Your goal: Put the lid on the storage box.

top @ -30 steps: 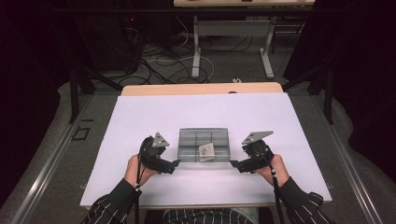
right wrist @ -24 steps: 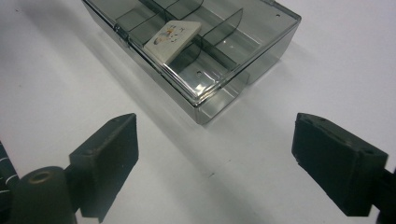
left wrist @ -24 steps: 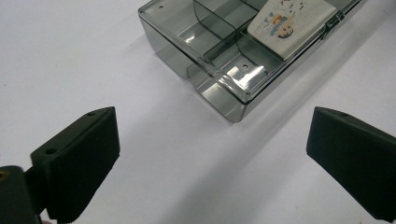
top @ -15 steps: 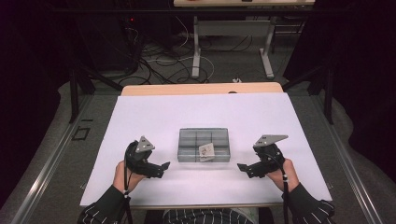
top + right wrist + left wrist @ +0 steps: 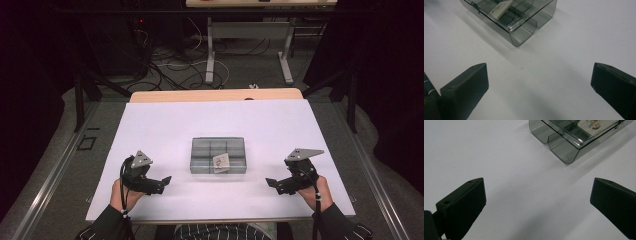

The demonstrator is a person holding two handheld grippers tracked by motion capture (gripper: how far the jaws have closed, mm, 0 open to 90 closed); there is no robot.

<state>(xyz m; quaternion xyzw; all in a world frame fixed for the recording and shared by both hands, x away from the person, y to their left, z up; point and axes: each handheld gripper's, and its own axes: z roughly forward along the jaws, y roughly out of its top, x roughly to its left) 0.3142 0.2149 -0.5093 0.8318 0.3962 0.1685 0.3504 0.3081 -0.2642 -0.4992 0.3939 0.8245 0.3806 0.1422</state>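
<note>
Both grippers stood open and empty, the left gripper (image 5: 165, 181) and right gripper (image 5: 271, 183) flanking the compartment box (image 5: 218, 155), roughly equidistant; its long axis ran between them.

Nothing can be read; the card (image 5: 596, 125) in the clear box (image 5: 218, 155) bears an illegible coloured print.

Glossy clear plastic box (image 5: 218, 155), matt table (image 5: 165, 125)

Left claw (image 5: 166, 180), right claw (image 5: 270, 182) withdrew from box (image 5: 218, 155), jaws opening.
</note>
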